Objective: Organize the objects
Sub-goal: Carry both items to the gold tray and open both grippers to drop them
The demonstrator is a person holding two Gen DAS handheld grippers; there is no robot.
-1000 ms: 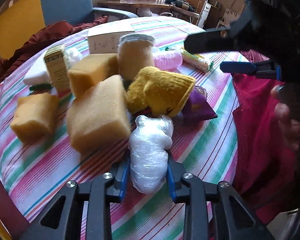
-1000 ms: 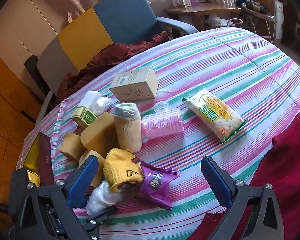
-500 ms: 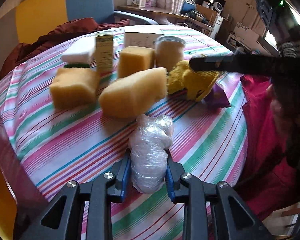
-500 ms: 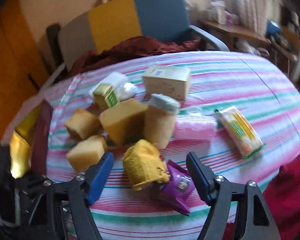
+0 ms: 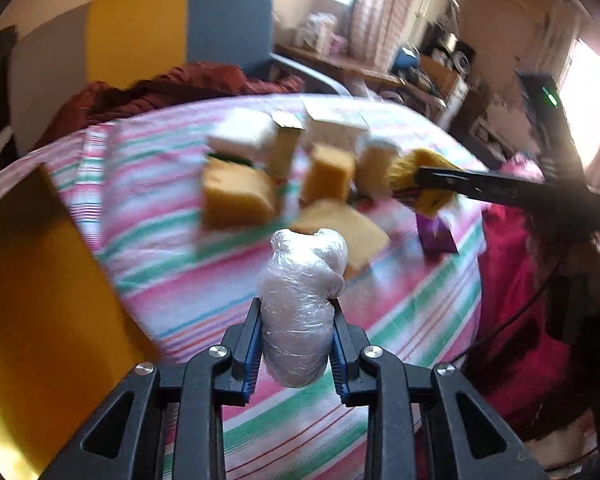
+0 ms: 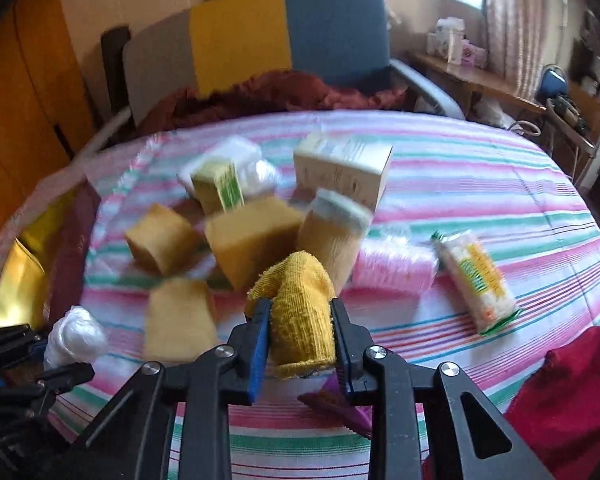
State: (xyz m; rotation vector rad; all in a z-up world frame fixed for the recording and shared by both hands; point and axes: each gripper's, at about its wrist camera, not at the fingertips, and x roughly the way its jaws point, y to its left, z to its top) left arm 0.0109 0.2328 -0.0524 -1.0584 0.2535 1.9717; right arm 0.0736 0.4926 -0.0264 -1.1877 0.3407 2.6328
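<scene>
- From my left wrist camera: my left gripper is squeezing a white plastic-wrapped bundle between its two blue pads. The bundle is sticking up past my fingertips, above the striped tablecloth.
- In the same view, yellow sponges are sitting in a blurry bunch in the middle of the table, with a green and white box standing behind them.
- My right gripper is reaching in from the right side and is pinching a yellow sock. A purple packet is lying on the cloth just under it.
- A big yellow board is filling the left side.
- From my right wrist camera: my right gripper is clamping tight on the yellow sock, which is bulging up between the pads.
- The purple packet is peeking out under my fingers.
- The sponges are sitting just behind the sock, next to a tan roll, a pink bundle and a white box.
- A long snack pack is lying by itself on the right.
- My left gripper is showing at the lower left, holding the white bundle.
</scene>
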